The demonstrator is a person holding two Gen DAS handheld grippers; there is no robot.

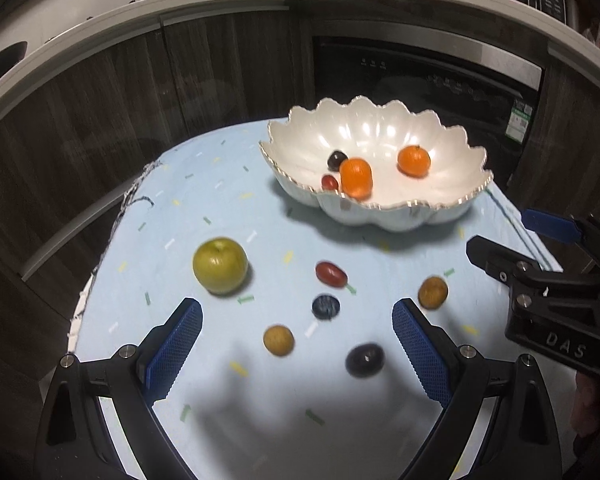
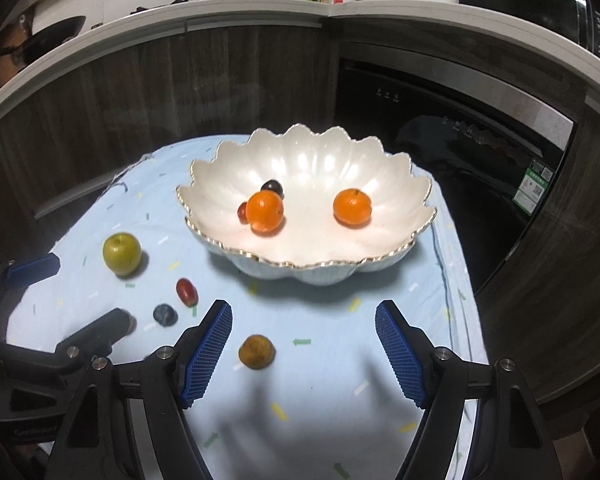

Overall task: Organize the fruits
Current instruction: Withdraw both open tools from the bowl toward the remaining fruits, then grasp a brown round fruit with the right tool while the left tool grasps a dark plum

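Note:
A white scalloped bowl [image 1: 380, 136] [image 2: 320, 160] at the back of the blue cloth holds two oranges [image 1: 355, 178] [image 2: 352, 206], a dark grape [image 1: 337, 159] and a red grape [image 1: 329, 182]. On the cloth lie a green apple [image 1: 220, 266] [image 2: 122, 254], a red grape [image 1: 331, 274] [image 2: 187, 292], a dark blue fruit [image 1: 326, 306] [image 2: 165, 314], a dark grape [image 1: 365, 360] and two brown fruits [image 1: 279, 340] [image 1: 433, 293]. My left gripper [image 1: 298, 340] is open above the small fruits. My right gripper [image 2: 304, 344] is open, and a brown fruit [image 2: 257, 352] lies between its fingers, untouched.
The blue cloth [image 1: 220, 184] covers a small table whose edges fall off at the left and right. Dark wood cabinets and a black oven front [image 2: 460, 128] stand behind it. Each gripper shows in the other's view: the right gripper [image 1: 500, 232] and the left gripper [image 2: 86, 290].

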